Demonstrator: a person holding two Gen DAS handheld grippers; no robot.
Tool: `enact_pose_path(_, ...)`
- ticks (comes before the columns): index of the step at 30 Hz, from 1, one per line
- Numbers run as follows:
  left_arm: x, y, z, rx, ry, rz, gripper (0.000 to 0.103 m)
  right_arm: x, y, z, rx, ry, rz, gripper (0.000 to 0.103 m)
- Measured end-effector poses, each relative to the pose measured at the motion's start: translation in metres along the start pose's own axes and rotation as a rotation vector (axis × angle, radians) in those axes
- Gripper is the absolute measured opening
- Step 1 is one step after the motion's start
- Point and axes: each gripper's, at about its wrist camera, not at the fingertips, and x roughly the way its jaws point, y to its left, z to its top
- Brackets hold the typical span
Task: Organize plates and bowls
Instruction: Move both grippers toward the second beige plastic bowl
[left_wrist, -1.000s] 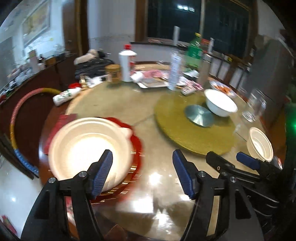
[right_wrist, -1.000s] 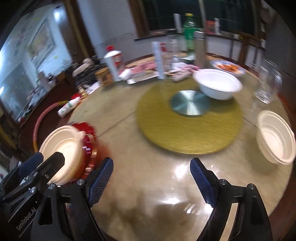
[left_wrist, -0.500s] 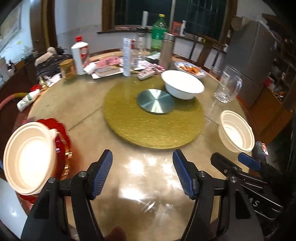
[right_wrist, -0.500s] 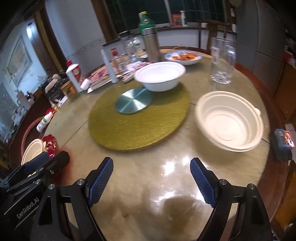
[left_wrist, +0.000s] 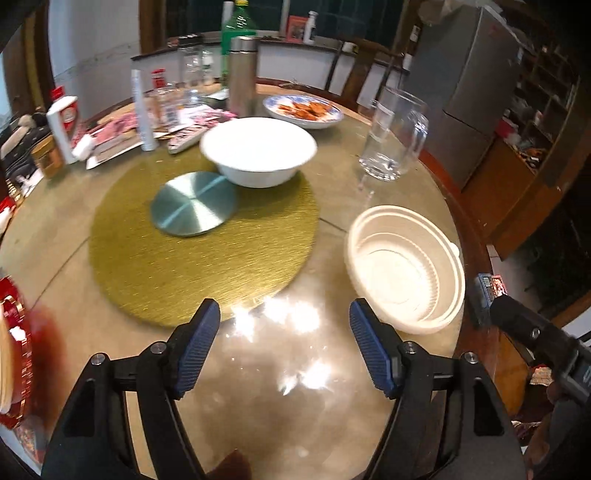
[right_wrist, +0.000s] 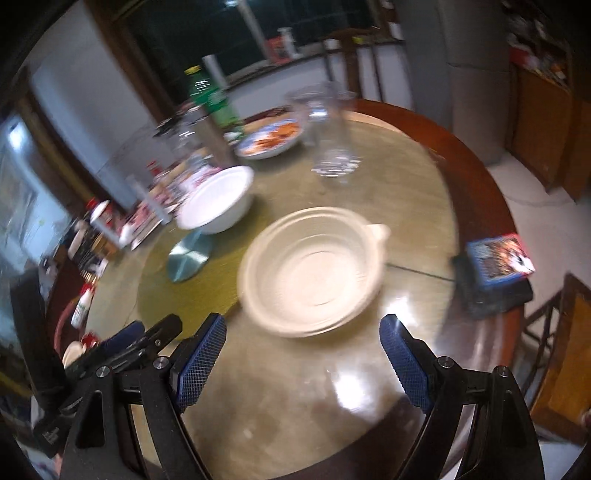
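A cream ribbed bowl with a small tab (left_wrist: 404, 267) sits on the round table, right of the gold turntable (left_wrist: 199, 243); in the right wrist view this bowl (right_wrist: 314, 271) lies just beyond my open, empty right gripper (right_wrist: 304, 362). My left gripper (left_wrist: 284, 347) is open and empty over the bare tabletop, left of that bowl. A white ceramic bowl (left_wrist: 258, 149) stands on the turntable. At the far left edge, a red plate (left_wrist: 16, 332) bearing another cream bowl is partly cut off.
A glass mug (left_wrist: 395, 134), a blue-rimmed plate of food (left_wrist: 303, 110), a steel flask (left_wrist: 242, 74), bottles and papers crowd the far side. A small blue box (right_wrist: 496, 260) lies at the table's right edge. A metal disc (left_wrist: 194, 208) is at the turntable's centre.
Both grippers have swung right, away from the red plate with its cream bowl. The right gripper now faces the other cream bowl more closely. Both stayed open.
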Motion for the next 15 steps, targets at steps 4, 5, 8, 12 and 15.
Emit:
enact_pose_path(4,0.02,-0.016,0.012,0.002,0.025,0.003,0.072,0.023,-0.027,0.016,0.053,0.046,-0.016,0.087)
enact_pose_path(5,0.023,-0.019,0.014,0.002,0.029,0.006,0.072,0.029,-0.031,0.018,0.066,0.061,-0.006,0.086)
enact_pose_path(8,0.032,-0.027,0.017,0.002,0.04,0.01,0.072,0.043,-0.04,0.026,0.1,0.08,0.001,0.082)
enact_pose_path(12,0.046,-0.034,0.018,0.002,0.062,0.016,0.072,0.057,-0.042,0.029,0.117,0.105,-0.003,0.072)
enact_pose_path(15,0.052,-0.037,0.019,0.003,0.061,0.028,0.072,0.066,-0.043,0.031,0.121,0.117,-0.002,0.065)
